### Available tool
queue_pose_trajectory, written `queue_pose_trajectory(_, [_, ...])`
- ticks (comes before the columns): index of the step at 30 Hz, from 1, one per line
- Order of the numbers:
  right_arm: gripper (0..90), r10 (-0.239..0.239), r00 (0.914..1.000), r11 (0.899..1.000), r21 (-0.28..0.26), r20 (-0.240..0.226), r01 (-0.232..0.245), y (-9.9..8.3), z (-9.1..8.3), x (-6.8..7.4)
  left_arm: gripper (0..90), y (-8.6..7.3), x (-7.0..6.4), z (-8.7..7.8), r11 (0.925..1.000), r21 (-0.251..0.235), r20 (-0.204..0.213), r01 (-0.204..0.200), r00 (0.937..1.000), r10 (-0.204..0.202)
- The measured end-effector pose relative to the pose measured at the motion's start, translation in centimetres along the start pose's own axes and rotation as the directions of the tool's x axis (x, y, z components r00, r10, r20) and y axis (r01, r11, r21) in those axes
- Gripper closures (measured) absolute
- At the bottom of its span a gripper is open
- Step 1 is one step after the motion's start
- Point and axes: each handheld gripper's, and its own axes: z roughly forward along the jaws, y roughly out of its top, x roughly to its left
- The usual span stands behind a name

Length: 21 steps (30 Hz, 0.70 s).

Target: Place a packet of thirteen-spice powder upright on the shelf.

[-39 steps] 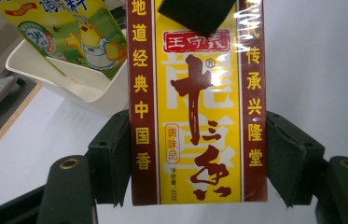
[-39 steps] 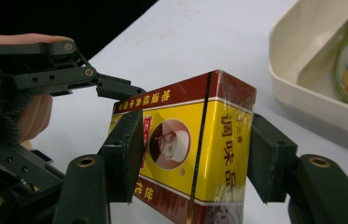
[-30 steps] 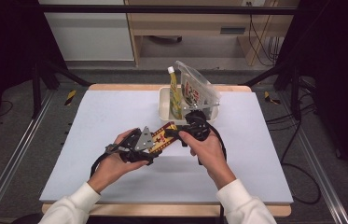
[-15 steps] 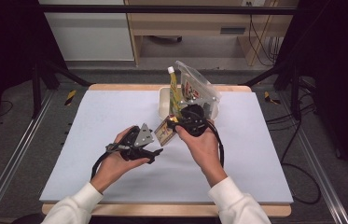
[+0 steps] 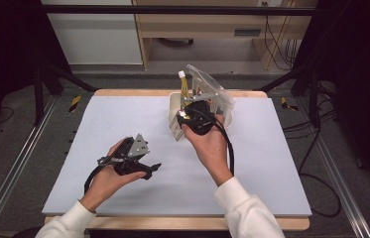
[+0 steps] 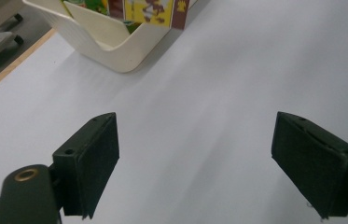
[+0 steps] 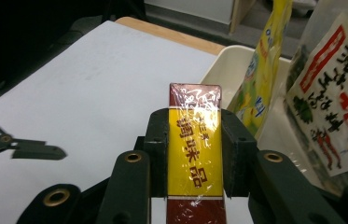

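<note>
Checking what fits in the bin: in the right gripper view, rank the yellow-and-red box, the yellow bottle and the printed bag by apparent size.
1. Yellow-and-red box, in the right claw; it sits nearest the camera, so this is unsure.
2. Printed bag, cut off by the frame.
3. Yellow bottle, partly hidden in the cream bin.

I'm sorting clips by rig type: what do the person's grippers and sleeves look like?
Both are black handheld tools. The left gripper has flat, matte black rectangular pads, brass-coloured rivets, a grey three-cornered plate on top and a black cable looping behind. The right gripper trails a black cable along the forearm. The sleeves are white.
</note>
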Motion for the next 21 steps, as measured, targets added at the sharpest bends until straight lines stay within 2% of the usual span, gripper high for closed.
queue_pose_trajectory(6, [68.6,-0.028,0.9994,0.999,-0.031,0.021,0.029,1.0,0.3,0.2,14.6,-1.3,0.7,-1.1,0.9990,-0.008,-0.014,0.044,0.9989,-0.044])
queue_pose_trajectory(10, [68.7,-0.047,0.9985,0.998,-0.048,0.028,0.048,1.8,0.6,0.2,14.6,-2.4,0.9,-1.8,0.9984,-0.003,-0.029,0.056,0.9980,-0.056])
queue_pose_trajectory(16, [68.7,-0.104,0.9932,0.994,-0.041,0.053,0.106,3.0,1.5,0.3,14.5,-4.3,1.3,-2.8,0.9967,-0.001,-0.044,0.082,0.9957,-0.082])
queue_pose_trajectory(21, [68.7,-0.126,0.9906,0.992,-0.021,0.054,0.127,3.7,2.7,0.3,14.4,-6.2,1.8,-3.5,0.9918,-0.009,-0.053,0.127,0.9904,-0.128])
